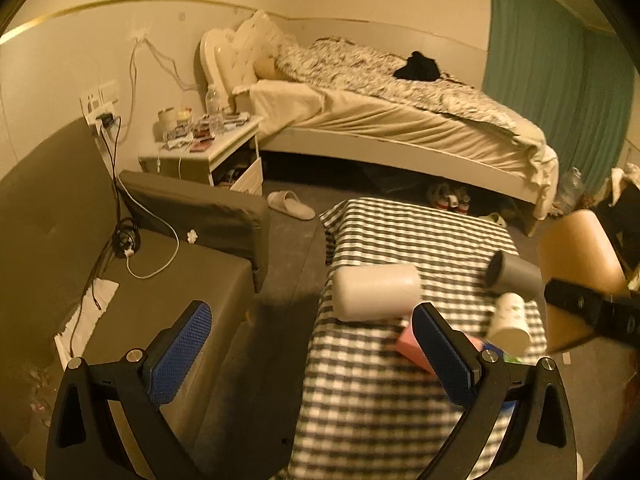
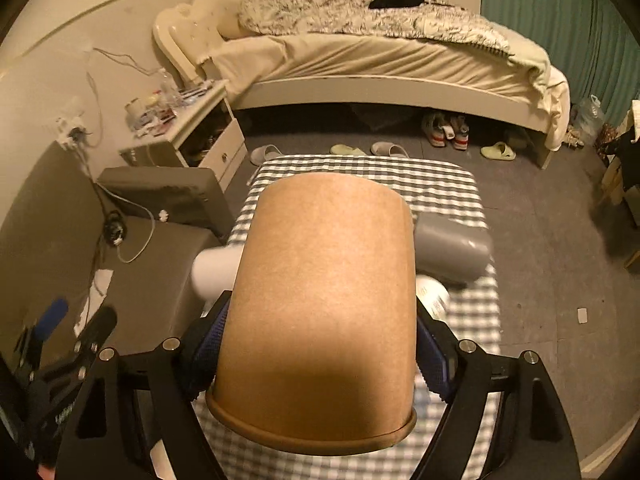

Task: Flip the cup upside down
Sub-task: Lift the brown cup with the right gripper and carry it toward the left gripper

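The right gripper (image 2: 320, 344) has a brown paper cup (image 2: 320, 300) pinched between its two blue pads (image 2: 206, 344), squeezing it from both sides. The cup fills most of the right wrist view, held up over the checkered table (image 2: 444, 184) with its rolled rim toward the camera and its base pointing off toward the bed (image 2: 360, 68), so it's lying roughly sideways along the fingers.

The left gripper (image 1: 312, 344) is spread wide open with nothing in it, hanging at the table's left edge, half over the gray couch (image 1: 168, 280). The brown cup shows up in the left wrist view too, at the far right side (image 1: 576, 264).

Other stuff on the tablecloth: a white cylinder (image 1: 376, 292) lying on its side, a gray cylinder (image 1: 512, 272) also on its side, a white patterned cup (image 1: 508, 324) tipped over just beside the gray one, and something pink (image 1: 408, 344) partly hidden behind the left gripper's right finger. Can't tell what the pink thing is.
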`<state>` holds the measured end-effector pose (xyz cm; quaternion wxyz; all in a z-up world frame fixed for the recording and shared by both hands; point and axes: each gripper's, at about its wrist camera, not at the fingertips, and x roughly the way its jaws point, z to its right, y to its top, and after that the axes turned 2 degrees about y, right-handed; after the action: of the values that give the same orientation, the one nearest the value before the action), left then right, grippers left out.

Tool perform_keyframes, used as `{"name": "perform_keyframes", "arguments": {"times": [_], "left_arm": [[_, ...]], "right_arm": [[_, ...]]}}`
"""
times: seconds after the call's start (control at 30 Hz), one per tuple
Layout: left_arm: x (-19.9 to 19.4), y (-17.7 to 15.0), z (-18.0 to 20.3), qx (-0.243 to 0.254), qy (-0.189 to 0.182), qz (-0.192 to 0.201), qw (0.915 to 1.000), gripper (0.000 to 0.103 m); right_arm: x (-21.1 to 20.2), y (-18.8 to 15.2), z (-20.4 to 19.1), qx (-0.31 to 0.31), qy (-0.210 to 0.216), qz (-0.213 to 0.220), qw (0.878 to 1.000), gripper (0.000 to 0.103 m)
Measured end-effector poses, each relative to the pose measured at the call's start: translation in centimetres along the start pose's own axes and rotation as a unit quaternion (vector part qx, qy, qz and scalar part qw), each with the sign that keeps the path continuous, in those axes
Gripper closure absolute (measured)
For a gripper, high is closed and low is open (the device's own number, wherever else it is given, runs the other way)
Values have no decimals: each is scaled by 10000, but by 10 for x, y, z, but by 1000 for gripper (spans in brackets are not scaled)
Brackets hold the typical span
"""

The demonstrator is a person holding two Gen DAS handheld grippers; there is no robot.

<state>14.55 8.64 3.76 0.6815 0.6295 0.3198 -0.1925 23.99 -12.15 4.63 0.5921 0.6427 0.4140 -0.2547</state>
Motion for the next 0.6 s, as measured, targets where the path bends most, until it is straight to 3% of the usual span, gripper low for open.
{"name": "perform_keyframes", "arguments": {"times": [0.23,0.43,0.6], "left_arm": [[-45,-51,2,133,-82,-44,9999,0],[-56,-103,-2,97,-178,-281,9994,0],[-54,-132,5,277,-248,-467,9982,0]], "right_arm": [[-47,-81,8,1,-63,8,10000,22],[-29,-157,21,134,-143,-423,9989,22],[5,-194,26,124,-232,-786,9966,22]]}}
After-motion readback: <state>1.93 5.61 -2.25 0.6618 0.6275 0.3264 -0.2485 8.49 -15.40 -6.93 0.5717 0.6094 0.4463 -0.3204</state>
